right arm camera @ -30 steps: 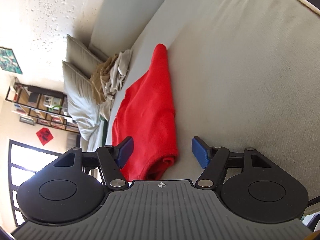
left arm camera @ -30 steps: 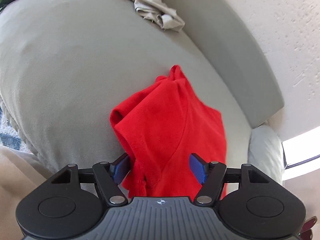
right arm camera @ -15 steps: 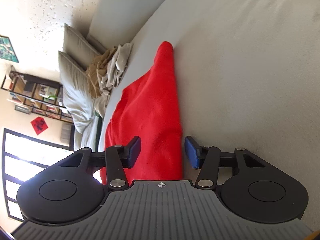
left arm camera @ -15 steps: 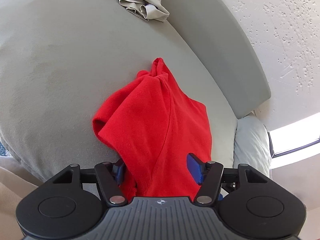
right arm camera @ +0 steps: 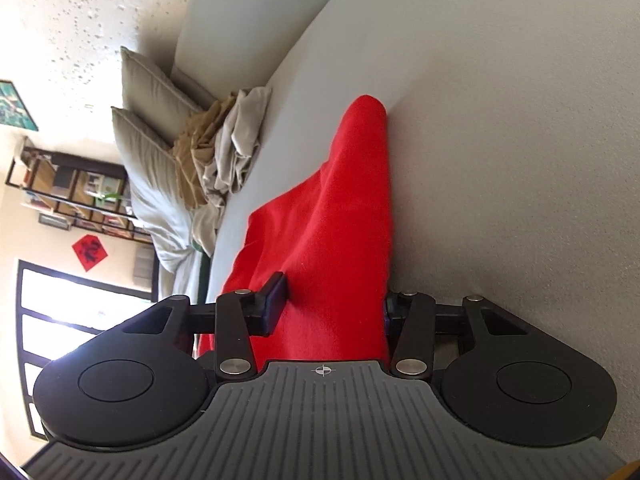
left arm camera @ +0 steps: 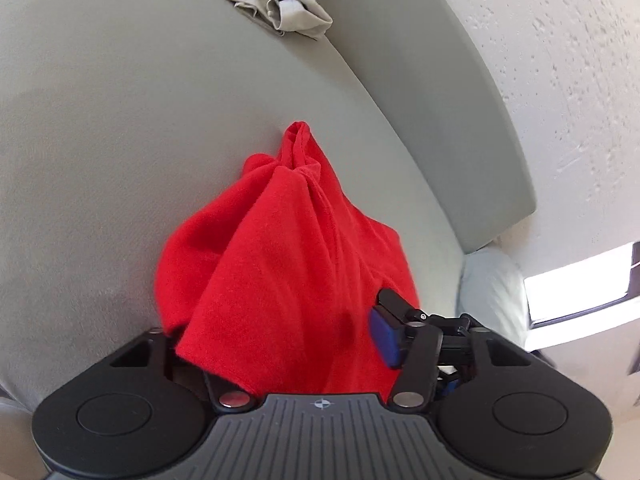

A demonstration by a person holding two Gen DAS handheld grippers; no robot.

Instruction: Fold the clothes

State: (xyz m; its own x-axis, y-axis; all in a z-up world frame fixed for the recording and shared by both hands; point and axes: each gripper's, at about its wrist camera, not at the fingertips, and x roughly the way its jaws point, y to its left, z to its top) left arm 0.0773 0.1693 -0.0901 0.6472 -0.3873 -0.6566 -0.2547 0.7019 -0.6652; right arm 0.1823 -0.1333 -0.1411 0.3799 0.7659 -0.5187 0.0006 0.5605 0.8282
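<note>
Nearest the viewer, at the near end of the red garment (left arm camera: 288, 280), the left gripper (left arm camera: 280, 344) has moved in over the past second: fabric now drapes over one finger, so its closure cannot be confirmed. The right gripper (right arm camera: 334, 308) has narrowed from a wide stance and now stands partly closed around the same end, fabric filling the gap; a firm pinch is not confirmed. Judgement: the grasp step is nearly complete, and lifting can follow. Beyond the grippers, the garment lies bunched on the grey sofa cushion (left arm camera: 100, 140), tapering away. Farther beyond it, beige clothes (right arm camera: 224, 152) are piled against the pillows (right arm camera: 148, 112).
</note>
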